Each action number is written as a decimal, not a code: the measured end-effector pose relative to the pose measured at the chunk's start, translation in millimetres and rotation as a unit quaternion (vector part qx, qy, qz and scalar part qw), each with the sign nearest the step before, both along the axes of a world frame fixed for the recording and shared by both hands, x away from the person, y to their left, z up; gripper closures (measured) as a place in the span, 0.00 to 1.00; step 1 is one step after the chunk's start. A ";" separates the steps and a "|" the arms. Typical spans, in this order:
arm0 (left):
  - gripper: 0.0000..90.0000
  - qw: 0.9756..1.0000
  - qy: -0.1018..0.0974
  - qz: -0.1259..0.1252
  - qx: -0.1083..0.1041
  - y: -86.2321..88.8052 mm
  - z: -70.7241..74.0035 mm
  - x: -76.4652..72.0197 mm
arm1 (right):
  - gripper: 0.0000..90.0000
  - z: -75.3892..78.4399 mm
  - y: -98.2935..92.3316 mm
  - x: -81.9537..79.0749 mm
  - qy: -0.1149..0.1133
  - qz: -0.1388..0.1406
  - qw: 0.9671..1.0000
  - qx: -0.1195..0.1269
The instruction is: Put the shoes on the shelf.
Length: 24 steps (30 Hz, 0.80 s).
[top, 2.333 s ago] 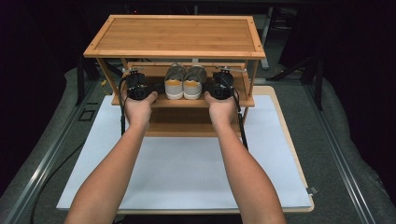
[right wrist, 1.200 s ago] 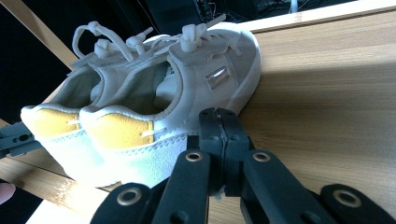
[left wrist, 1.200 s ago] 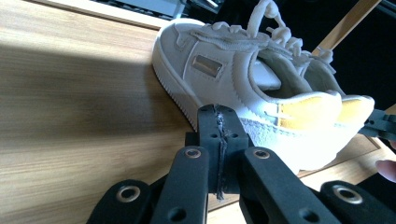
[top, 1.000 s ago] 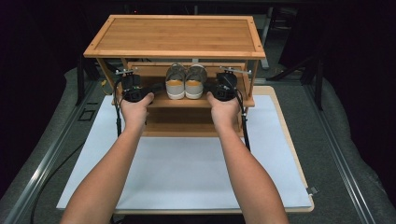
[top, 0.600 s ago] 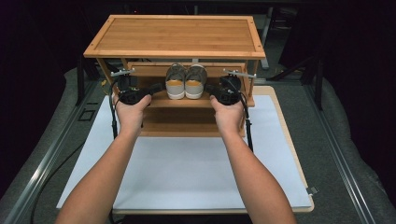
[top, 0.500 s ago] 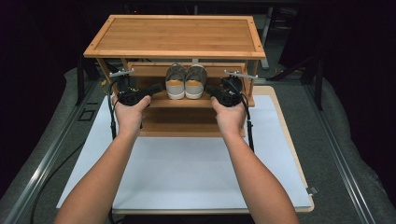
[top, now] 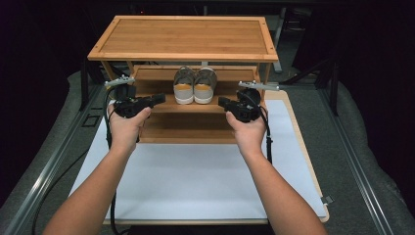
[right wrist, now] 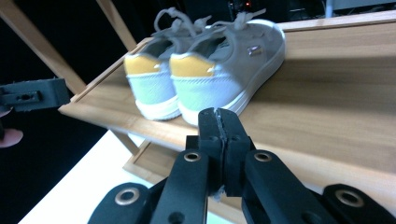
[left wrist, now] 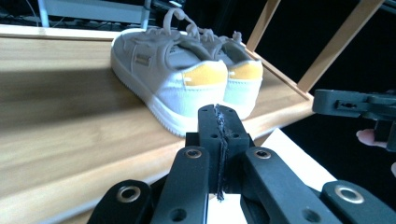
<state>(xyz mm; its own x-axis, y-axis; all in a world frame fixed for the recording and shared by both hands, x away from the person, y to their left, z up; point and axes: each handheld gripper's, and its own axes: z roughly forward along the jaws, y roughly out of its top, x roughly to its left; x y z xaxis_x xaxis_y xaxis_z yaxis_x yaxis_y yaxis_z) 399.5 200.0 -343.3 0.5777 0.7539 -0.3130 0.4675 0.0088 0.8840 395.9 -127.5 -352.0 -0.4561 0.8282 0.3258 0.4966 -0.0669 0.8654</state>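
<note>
A pair of grey sneakers with yellow heel tabs and white soles stands heels-out on the middle shelf of a bamboo shoe rack. My left gripper is held just in front of the shelf, left of the shoes, its tip turned in toward them. In the left gripper view its jaws are shut with nothing between them, and the sneakers sit close ahead. My right gripper mirrors it to the right of the shoes, also shut and empty, facing the sneakers.
The rack stands at the far end of a white mat on a wooden board. A lower shelf lies beneath the shoes. Slanted side posts frame the rack's ends. Grey padding and a metal rail border the left side.
Both hands have drawn back from the middle shelf toward the person and slightly apart. The grippers now angle inward toward the shoes. The sneakers have not moved.
</note>
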 end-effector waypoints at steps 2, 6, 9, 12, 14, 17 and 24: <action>1.00 1.000 -0.003 -0.002 0.004 3.6 -0.8 -5.1 | 0.99 -0.9 -1.2 -6.3 -0.001 0.005 1.000 -0.003; 0.99 1.000 -0.006 -0.007 0.007 12.1 -5.1 -18.1 | 0.98 -4.4 -5.2 -19.2 -0.002 0.010 1.000 -0.011; 0.99 1.000 -0.001 -0.015 0.011 16.5 -11.4 -24.1 | 0.98 -10.1 -9.1 -26.9 0.003 0.015 1.000 -0.007; 0.99 1.000 0.002 -0.018 0.010 21.0 -22.1 -31.8 | 0.98 -18.5 -13.5 -33.3 0.010 0.015 1.000 -0.004; 0.99 1.000 0.008 -0.020 0.004 24.0 -31.3 -37.1 | 0.98 -25.6 -17.0 -37.6 0.014 0.013 1.000 -0.006; 0.99 1.000 0.011 -0.023 0.002 26.7 -42.2 -43.5 | 0.98 -37.3 -22.6 -44.3 0.020 0.011 1.000 -0.009; 0.99 0.999 0.012 -0.024 0.022 31.0 -66.1 -64.9 | 0.97 -59.0 -34.2 -70.9 0.015 0.014 1.000 -0.004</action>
